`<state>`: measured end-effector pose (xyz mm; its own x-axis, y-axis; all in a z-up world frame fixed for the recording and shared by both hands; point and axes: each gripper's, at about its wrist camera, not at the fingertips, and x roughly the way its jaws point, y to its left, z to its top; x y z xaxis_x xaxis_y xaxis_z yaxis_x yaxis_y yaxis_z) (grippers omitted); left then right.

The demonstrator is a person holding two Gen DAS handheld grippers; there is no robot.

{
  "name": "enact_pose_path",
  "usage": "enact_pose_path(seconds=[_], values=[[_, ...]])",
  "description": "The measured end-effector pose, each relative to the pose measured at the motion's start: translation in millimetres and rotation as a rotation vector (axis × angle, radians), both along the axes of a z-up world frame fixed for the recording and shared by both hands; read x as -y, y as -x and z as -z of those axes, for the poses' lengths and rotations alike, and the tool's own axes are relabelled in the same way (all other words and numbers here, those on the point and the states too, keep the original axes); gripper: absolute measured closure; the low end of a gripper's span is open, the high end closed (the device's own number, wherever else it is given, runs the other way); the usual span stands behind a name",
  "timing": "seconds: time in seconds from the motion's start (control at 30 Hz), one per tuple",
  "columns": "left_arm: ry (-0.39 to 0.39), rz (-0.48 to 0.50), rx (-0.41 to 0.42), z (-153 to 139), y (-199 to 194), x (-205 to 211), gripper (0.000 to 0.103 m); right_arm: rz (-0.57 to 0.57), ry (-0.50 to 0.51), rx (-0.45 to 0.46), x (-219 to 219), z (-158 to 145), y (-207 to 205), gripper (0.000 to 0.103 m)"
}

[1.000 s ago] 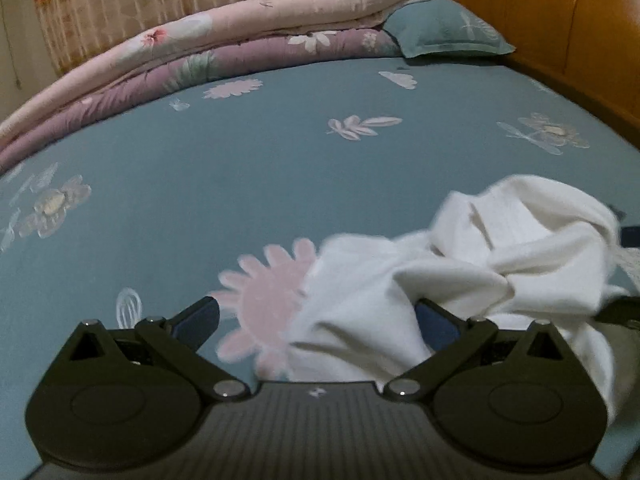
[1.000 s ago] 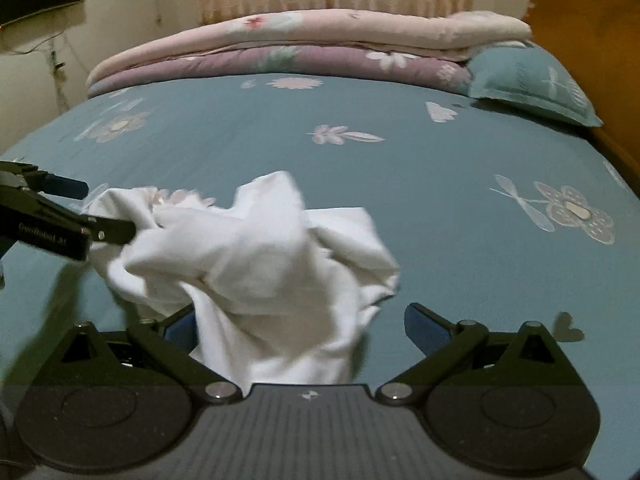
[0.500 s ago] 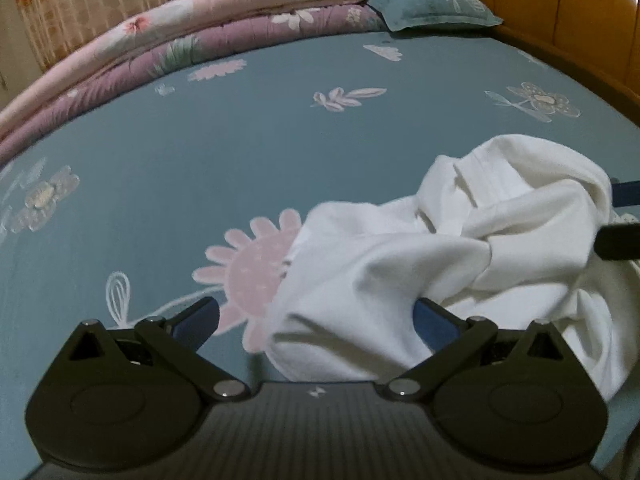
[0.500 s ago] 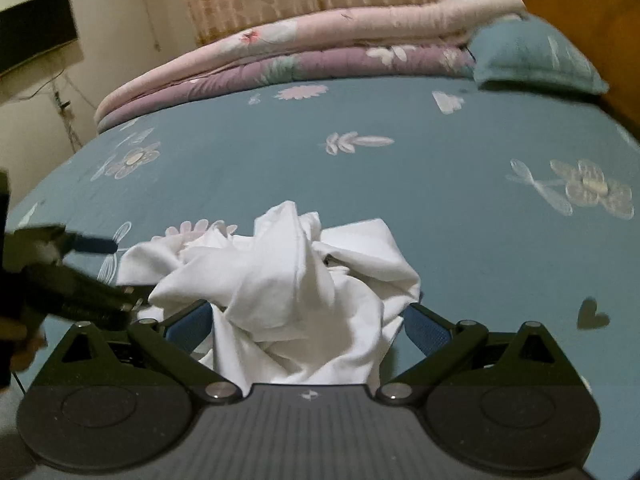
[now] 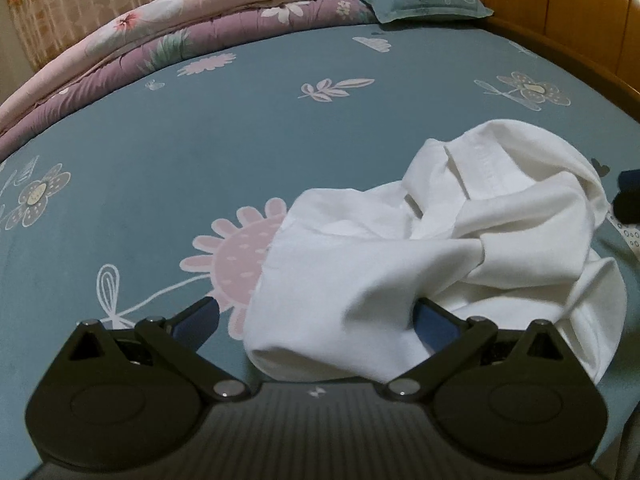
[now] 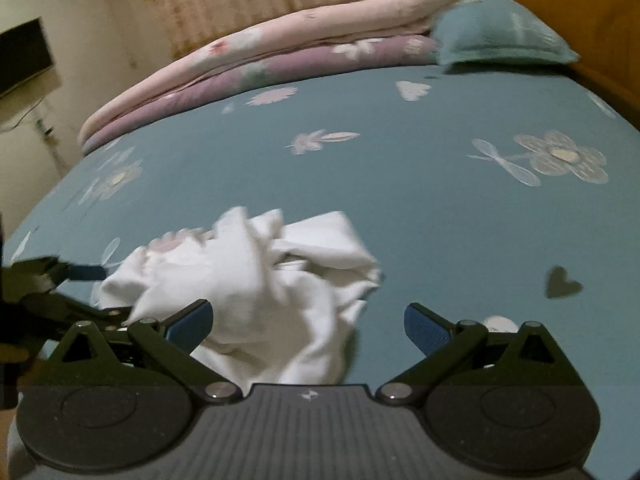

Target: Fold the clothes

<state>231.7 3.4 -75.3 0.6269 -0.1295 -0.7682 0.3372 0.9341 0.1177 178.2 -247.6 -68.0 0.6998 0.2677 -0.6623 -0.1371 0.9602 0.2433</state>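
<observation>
A: Where is the garment?
B: The crumpled white garment (image 5: 420, 256) lies on the bed (image 5: 240, 152), near edge.
A: And the claws?
B: The left claw (image 5: 316, 316) and right claw (image 6: 308, 322) are spread; cloth seemingly lies between both, ungripped.

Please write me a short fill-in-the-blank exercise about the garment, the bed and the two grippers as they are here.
1. The crumpled garment on the bedsheet is ___ in colour.
2. Both the left gripper and the right gripper have their jaws ___.
3. The pillow lies by the ___ headboard.

Missing words: white; open; wooden
</observation>
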Motion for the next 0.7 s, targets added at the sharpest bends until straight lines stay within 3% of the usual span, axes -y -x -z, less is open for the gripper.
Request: enact_pose_path(seconds=[0.07,0.2,0.3,0.43,0.53,0.7], values=[[-0.007,0.001,0.003,0,0,1,0.001,-0.014,0.038,-0.015,-13,5,-7,0.000],[-0.012,-0.015,0.009,-2,-1,-6,0.000,0.070,0.142,-0.045,-16,19,-18,0.000],[0.001,-0.028,-0.008,-2,-1,-7,0.000,0.140,0.106,-0.060,1,21,-20,0.000],[-0.007,0.007,-0.011,-1,-2,6,0.001,0.052,0.051,-0.085,-15,22,-27,0.000],[-0.035,0.013,-0.012,3,-4,12,0.001,0.018,0.120,-0.114,-33,33,-37,0.000],[-0.065,-0.001,0.007,-4,-1,5,0.000,0.129,0.157,-0.073,-8,24,-36,0.000]])
